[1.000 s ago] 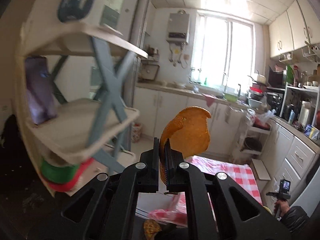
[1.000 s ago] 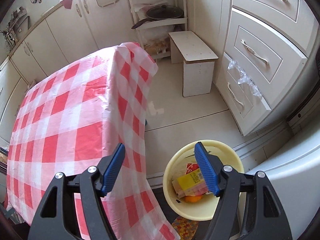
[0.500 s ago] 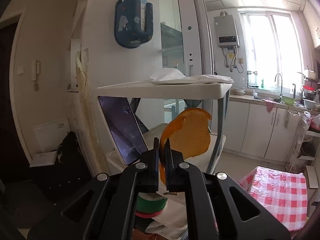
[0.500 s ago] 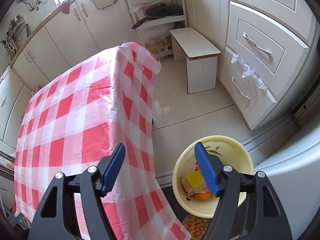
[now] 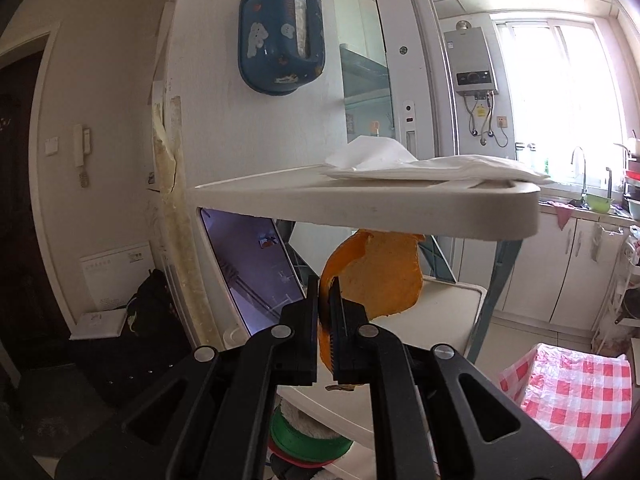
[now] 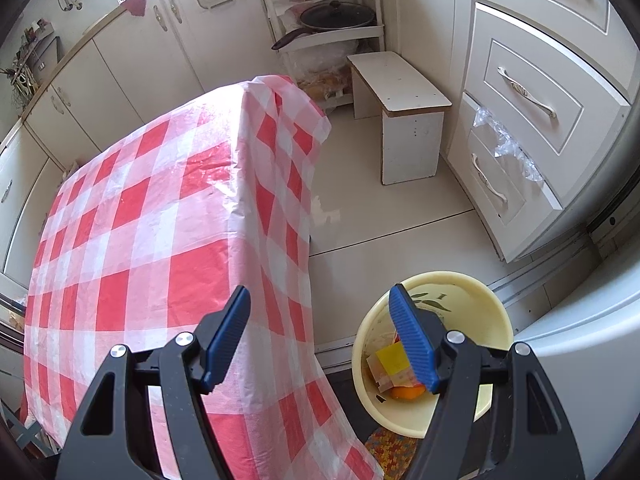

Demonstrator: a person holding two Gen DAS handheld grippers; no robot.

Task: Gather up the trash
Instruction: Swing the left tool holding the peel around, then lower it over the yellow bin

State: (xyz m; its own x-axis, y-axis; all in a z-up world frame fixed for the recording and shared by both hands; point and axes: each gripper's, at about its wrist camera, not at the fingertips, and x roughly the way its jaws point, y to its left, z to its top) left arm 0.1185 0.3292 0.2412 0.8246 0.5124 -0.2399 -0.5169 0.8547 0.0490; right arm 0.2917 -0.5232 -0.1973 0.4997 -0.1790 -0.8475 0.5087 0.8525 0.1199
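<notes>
Left gripper [image 5: 329, 312] is clamped tight on an orange peel [image 5: 380, 276]. I've got it by the peel's lower edge; the rest curls up and to the right of the jaws. Peel sits in the air in front of a white shelf unit, just under the front edge of the top shelf [image 5: 360, 204]. A tissue [image 5: 420, 164] lies on that shelf, toward its right end. Blue holder [image 5: 280, 40] hangs on the wall above.

Right gripper [image 6: 320, 336] is wide open, nothing between the jaws. It points down at the floor, between the checkered surface [image 6: 160, 220] on the left and a yellow bin [image 6: 460, 308] on the right. Bin stands on the floor near the surface's near right corner, not touching the cloth as far as I can see. Inside it: a yellow wrapper [image 6: 390, 360] and something orange [image 6: 404, 392] below that, partly hidden behind the right finger. Small white stool [image 6: 400, 92] stands on the floor beyond the far right corner.
</notes>
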